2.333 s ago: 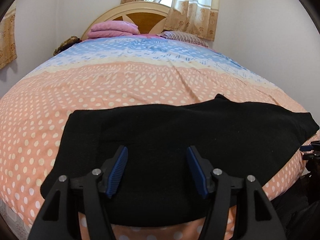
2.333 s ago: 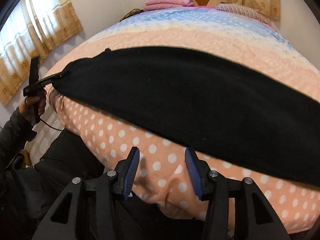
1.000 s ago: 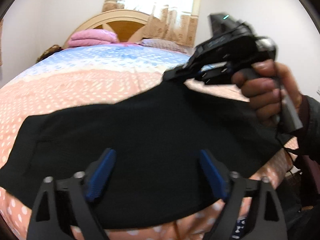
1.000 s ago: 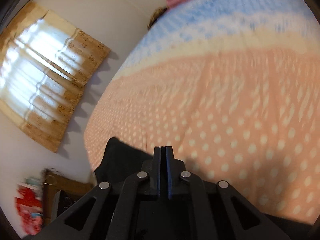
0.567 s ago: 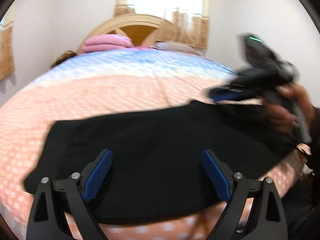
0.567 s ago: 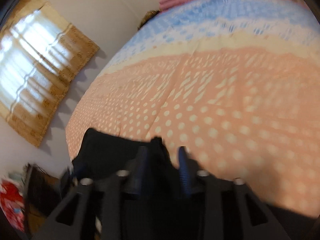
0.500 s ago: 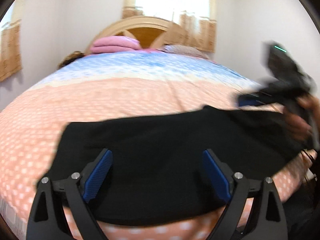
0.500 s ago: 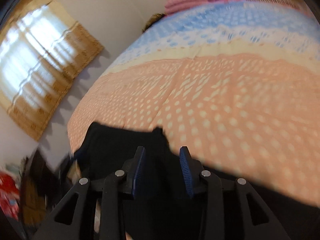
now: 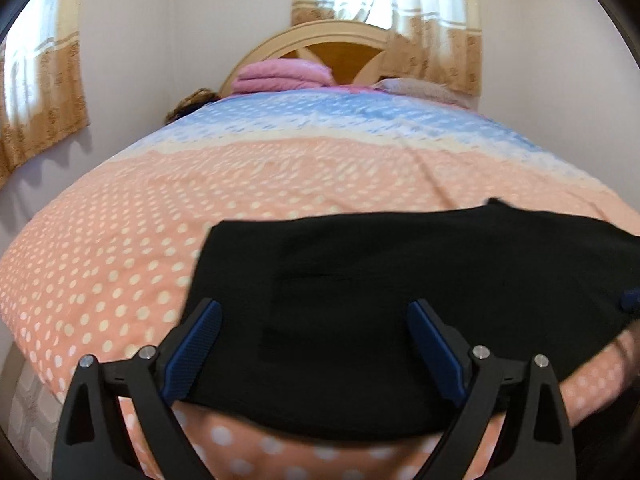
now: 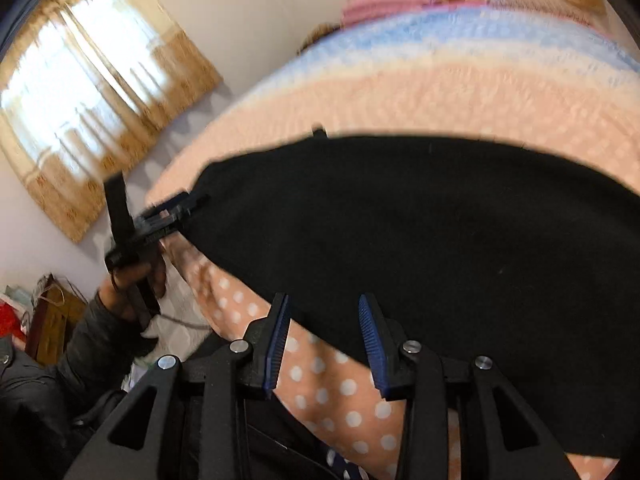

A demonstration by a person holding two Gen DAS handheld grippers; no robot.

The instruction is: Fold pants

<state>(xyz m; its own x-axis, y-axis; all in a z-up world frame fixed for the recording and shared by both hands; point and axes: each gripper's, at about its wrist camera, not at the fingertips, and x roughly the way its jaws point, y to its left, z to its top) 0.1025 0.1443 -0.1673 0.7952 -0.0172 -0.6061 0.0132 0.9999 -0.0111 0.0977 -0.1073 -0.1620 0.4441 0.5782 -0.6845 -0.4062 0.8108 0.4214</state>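
The black pants (image 9: 400, 280) lie folded across the near edge of the bed, also shown in the right wrist view as the pants (image 10: 420, 220). My left gripper (image 9: 313, 306) hangs wide open just above their near left part, with nothing between its pads. From the right wrist view, the left gripper (image 10: 176, 210) sits at the pants' left end, held by a hand (image 10: 136, 276). My right gripper (image 10: 323, 304) is open over the pants' near hem and the dotted cover, gripping nothing. Only its blue tip (image 9: 632, 298) shows at the left wrist view's right edge.
The bed's pink polka-dot and blue cover (image 9: 240, 184) stretches back to a wooden headboard (image 9: 344, 52) with folded pink bedding (image 9: 280, 74) and a pillow (image 9: 416, 88). Curtained windows (image 10: 92, 92) are on the left wall. Bags (image 10: 44, 312) stand on the floor at left.
The right gripper, shut on the pants' end a second ago, has let go, opened and drawn back to the near right. It has almost left the left wrist view. The pants now lie flat.
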